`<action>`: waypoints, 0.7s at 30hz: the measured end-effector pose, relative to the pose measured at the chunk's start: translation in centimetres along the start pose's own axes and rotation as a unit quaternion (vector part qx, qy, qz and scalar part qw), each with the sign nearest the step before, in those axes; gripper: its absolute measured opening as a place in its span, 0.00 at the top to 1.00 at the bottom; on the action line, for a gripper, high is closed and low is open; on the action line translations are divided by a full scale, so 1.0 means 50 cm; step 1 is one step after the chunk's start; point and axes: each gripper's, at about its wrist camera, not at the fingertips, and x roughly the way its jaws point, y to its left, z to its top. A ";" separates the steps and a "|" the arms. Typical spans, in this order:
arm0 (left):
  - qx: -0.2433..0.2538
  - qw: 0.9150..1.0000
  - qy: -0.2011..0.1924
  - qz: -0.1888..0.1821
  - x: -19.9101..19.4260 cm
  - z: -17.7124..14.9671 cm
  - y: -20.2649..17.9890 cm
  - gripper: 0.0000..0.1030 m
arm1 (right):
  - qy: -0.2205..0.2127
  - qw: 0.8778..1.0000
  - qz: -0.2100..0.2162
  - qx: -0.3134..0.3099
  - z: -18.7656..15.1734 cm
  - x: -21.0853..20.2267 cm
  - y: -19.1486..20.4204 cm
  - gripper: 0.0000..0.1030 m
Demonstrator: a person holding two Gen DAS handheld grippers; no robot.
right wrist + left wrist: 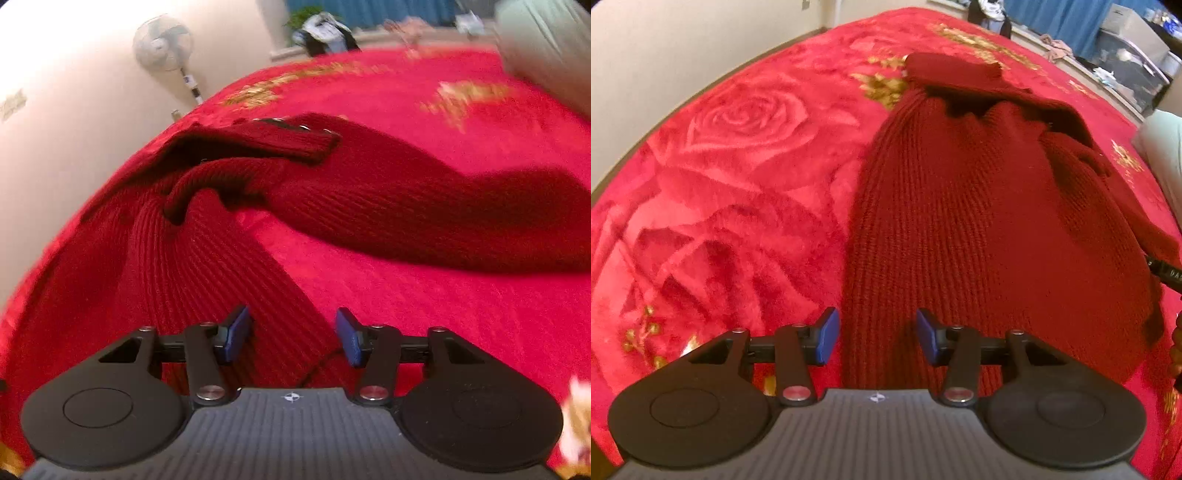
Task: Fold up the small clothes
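A dark red knitted sweater (979, 229) lies on a red rose-patterned blanket (731, 177). In the left wrist view its body runs away from me, with a sleeve folded across the far end. My left gripper (878, 338) is open and empty, its blue pads straddling the sweater's near left edge. In the right wrist view the sweater (207, 266) spreads to the left, and a sleeve (424, 210) stretches to the right. My right gripper (293, 336) is open and empty over the sweater's near right edge.
A standing fan (164, 46) is by the cream wall on the left. A pale pillow (1165, 155) lies at the blanket's right side. Clothes and clutter (325, 31) sit beyond the far edge, near blue curtains (1063, 18).
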 end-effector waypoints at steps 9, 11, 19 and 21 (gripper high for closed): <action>-0.001 0.997 -0.059 -0.056 -0.056 0.000 -0.011 0.91 | -0.062 0.996 0.033 -0.051 0.098 -0.184 0.021 0.88; 0.009 0.992 -0.090 -0.088 -0.111 -0.015 -0.017 0.92 | -0.092 0.992 0.027 -0.079 0.104 -0.299 0.032 0.88; 0.148 0.973 -0.028 -0.173 -0.219 -0.172 -0.041 0.92 | 0.002 0.991 -0.090 -0.103 -0.064 -0.512 -0.014 0.83; 0.182 0.967 0.001 -0.177 -0.202 -0.195 -0.050 0.92 | 0.001 0.991 -0.108 -0.085 -0.111 -0.505 -0.046 0.82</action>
